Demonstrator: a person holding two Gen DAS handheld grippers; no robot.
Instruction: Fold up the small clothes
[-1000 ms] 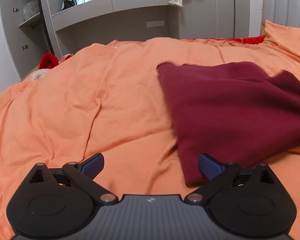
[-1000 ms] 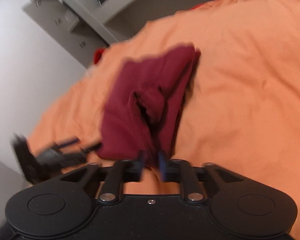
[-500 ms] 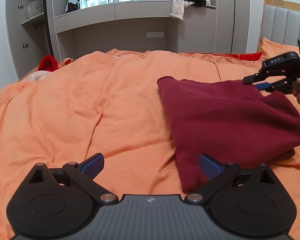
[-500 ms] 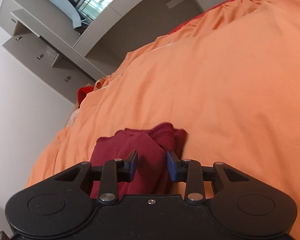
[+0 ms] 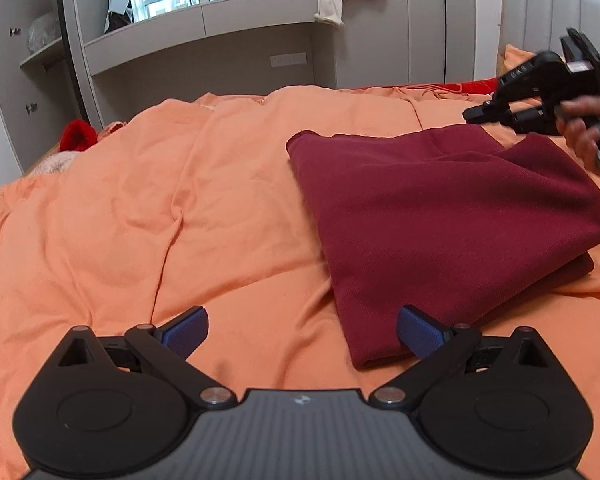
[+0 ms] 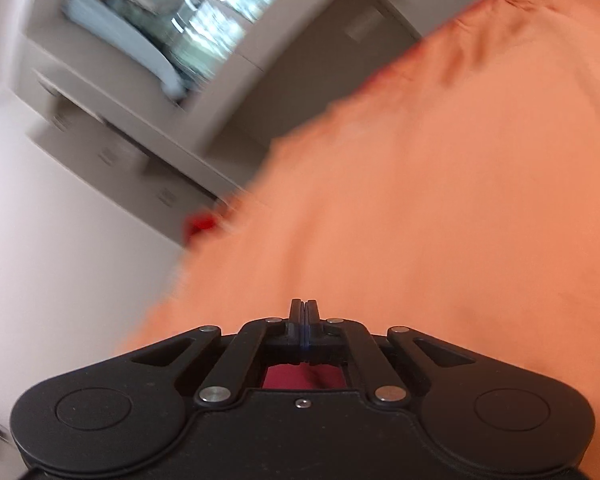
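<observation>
Dark red garment (image 5: 440, 216), folded into a rough rectangle of at least two layers, lying on the orange bedcover (image 5: 160, 208) to the right of centre, its near corner just beside the left gripper (image 5: 302, 328). That gripper's blue-padded tongs stand wide apart with nothing between them. The right gripper (image 6: 304, 312), held in a person's hand (image 5: 584, 128) above the garment's far right edge, has its tongs pressed together on nothing; a patch of red shows beneath its frame. The fabric looks like soft, thick knit: probably light, limp and non-slippery, likely to sag and unfold if lifted by one point. The likeliest holds are the near and far corners of the left folded edge, pinching all layers together.
</observation>
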